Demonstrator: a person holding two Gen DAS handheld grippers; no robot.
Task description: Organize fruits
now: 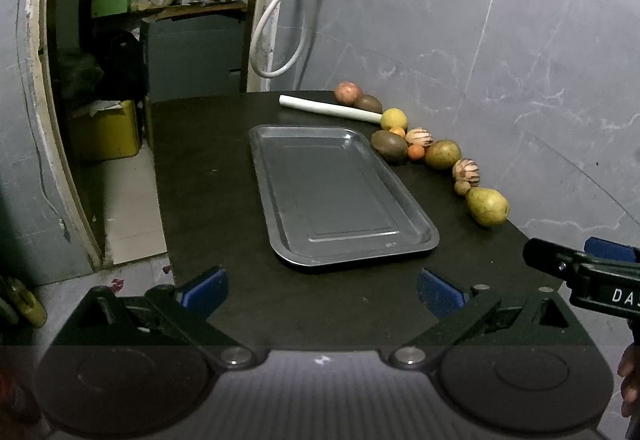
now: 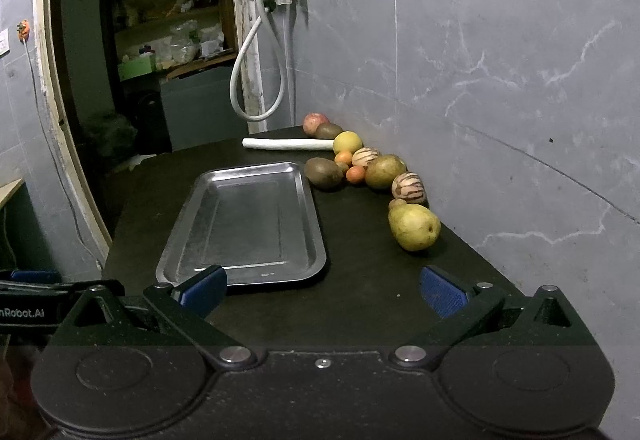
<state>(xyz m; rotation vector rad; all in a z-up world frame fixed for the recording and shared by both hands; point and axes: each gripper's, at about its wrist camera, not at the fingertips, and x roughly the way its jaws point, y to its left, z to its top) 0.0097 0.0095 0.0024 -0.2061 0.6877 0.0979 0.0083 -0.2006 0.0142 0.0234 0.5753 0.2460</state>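
Observation:
An empty metal tray (image 1: 340,196) (image 2: 248,220) lies on the dark table (image 1: 208,176). Several fruits lie in a row along the wall to its right: a yellow pear (image 1: 487,206) (image 2: 414,226) nearest, striped round fruits (image 1: 466,171) (image 2: 408,189), a green pear (image 1: 442,154) (image 2: 385,172), small oranges (image 1: 416,152) (image 2: 355,174), a kiwi (image 1: 389,146) (image 2: 324,173), a lemon (image 1: 393,119) (image 2: 347,142) and a red apple (image 1: 348,92) (image 2: 314,123). My left gripper (image 1: 322,292) is open and empty before the tray's near edge. My right gripper (image 2: 322,290) is open and empty, below the yellow pear.
A white tube (image 1: 330,107) (image 2: 288,144) lies beyond the tray. A grey marble wall (image 1: 520,60) runs close along the fruit row. A hose (image 1: 280,32) hangs at the far corner. The table drops off at the left to a doorway with a yellow bin (image 1: 108,132).

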